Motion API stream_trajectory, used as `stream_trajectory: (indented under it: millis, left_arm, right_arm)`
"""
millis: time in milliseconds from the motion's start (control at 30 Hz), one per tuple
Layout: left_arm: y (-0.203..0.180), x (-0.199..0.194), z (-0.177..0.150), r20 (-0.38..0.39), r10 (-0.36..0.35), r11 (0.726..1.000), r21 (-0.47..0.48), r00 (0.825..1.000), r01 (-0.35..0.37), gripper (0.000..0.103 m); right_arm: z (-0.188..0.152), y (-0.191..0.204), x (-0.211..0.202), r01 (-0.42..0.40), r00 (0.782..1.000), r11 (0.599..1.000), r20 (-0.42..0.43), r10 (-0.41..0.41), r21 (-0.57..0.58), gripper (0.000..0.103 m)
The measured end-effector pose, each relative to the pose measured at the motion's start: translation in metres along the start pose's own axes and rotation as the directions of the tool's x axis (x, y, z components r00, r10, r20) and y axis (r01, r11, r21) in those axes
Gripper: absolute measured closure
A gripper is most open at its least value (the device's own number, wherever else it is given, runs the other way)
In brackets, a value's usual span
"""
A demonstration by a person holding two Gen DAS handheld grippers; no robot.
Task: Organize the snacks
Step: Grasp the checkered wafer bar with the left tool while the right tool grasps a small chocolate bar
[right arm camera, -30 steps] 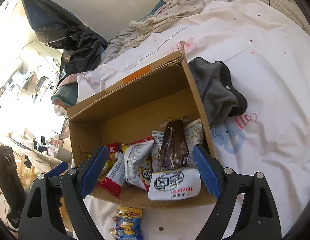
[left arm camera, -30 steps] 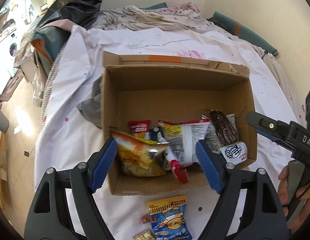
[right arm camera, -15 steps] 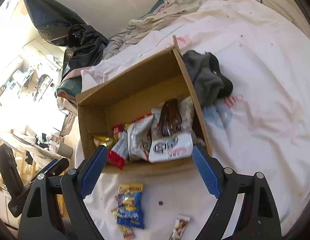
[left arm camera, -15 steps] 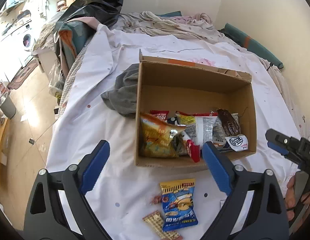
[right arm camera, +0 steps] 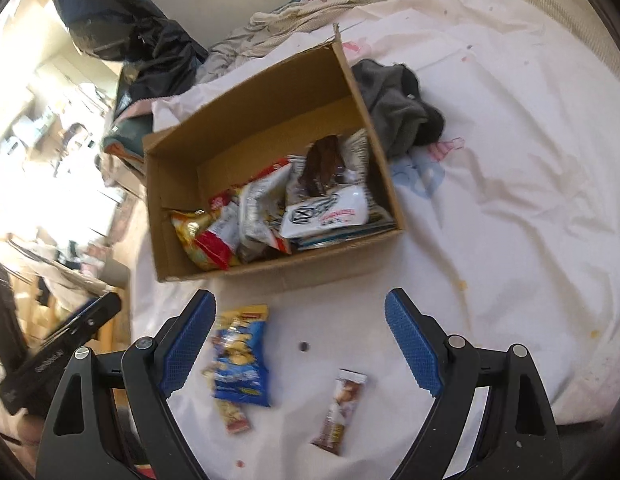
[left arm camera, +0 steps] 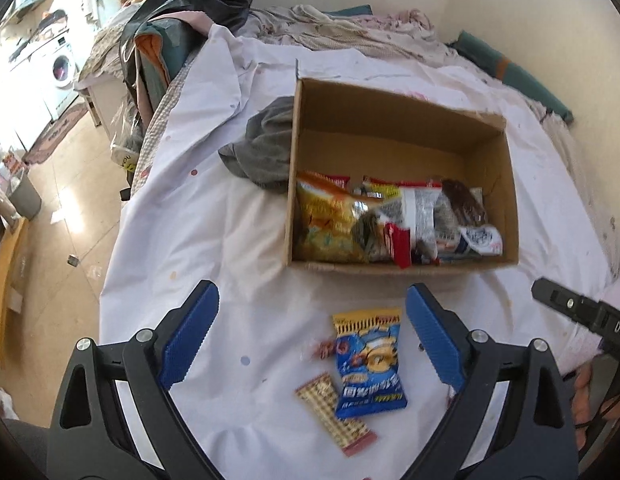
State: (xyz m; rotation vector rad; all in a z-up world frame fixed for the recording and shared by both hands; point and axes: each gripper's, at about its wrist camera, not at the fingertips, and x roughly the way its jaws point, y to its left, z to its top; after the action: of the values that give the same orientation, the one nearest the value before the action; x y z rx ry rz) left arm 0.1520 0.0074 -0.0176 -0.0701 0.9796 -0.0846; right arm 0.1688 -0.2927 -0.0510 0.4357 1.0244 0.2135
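Observation:
An open cardboard box (left arm camera: 489, 128) (right arm camera: 373, 128) sits on the white bed sheet and holds several snack packets (left arm camera: 389, 216) (right arm camera: 294, 208). In front of it on the sheet lie a blue snack bag (left arm camera: 369, 364) (right arm camera: 240, 360), a checked wafer bar (left arm camera: 333, 412) (right arm camera: 232, 414), a small wrapped candy (left arm camera: 321, 350) and a brown-and-white bar (right arm camera: 341, 408). My left gripper (left arm camera: 311, 338) is open and empty above the blue bag. My right gripper (right arm camera: 300, 340) is open and empty above the loose snacks.
A grey garment (left arm camera: 266, 148) (right arm camera: 393, 104) lies against the box's side. Black bags and bedding (left arm camera: 198, 4) pile at the bed's far end. The bed edge drops to the floor (left arm camera: 62, 184) on the left. The other gripper (left arm camera: 577, 312) (right arm camera: 58, 348) shows at each view's edge.
Both grippers have pulled back and up from the box towards the near side of the bed, both still open. The loose snacks on the sheet have come into view.

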Motion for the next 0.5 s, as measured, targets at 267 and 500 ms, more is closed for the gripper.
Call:
stream_trajectory:
  millis: [267, 500]
  left_arm:
    - [0.006, 0.005, -0.017, -0.058, 0.030, 0.999, -0.038, 0.998, -0.032, 0.010]
    - [0.019, 0.013, -0.024, -0.103, 0.028, 0.992, -0.122, 0.994, -0.041, 0.010]
  right_arm:
    - [-0.010, -0.004, -0.008, 0.039, 0.999, 0.999, 0.010, -0.039, -0.024, 0.014]
    - [-0.020, -0.028, -0.004, 0.028, 0.998, 0.998, -0.053, -0.026, 0.049, 0.014]
